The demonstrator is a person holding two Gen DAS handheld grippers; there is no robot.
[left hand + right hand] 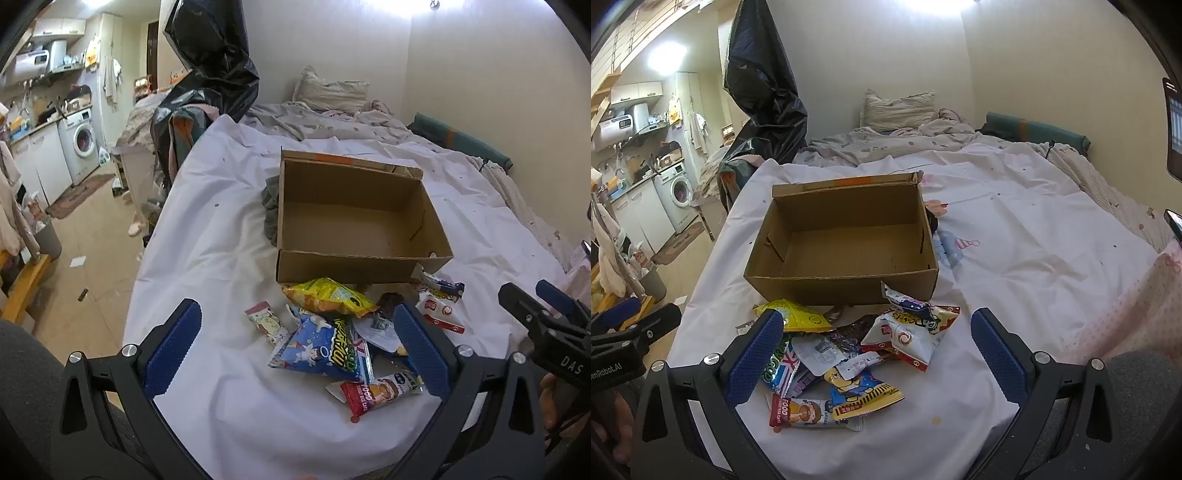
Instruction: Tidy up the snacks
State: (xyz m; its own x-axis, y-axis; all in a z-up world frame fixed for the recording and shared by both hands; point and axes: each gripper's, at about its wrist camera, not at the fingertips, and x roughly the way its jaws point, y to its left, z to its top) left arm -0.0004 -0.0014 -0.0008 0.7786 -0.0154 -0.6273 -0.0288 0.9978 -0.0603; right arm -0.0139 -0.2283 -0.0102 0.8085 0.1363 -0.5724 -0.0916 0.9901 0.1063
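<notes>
Best to start with one loose packet at the heap's edge, such as the red rice-cake bar (809,410), pinching across its narrow width before lifting toward the empty cardboard box (846,240). Both sets of jaws wide apart, holding nothing: left gripper (295,349), right gripper (877,360). Snack pile (343,332) on the bed's white sheet (207,236), just before the box, ahead of and below both sets of jaws.

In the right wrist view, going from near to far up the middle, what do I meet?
Red-ended snack bar wrapper → yellow cartoon snack packet → open, empty brown cardboard box → rumpled patterned duvet → striped pillow against the wall.
</notes>
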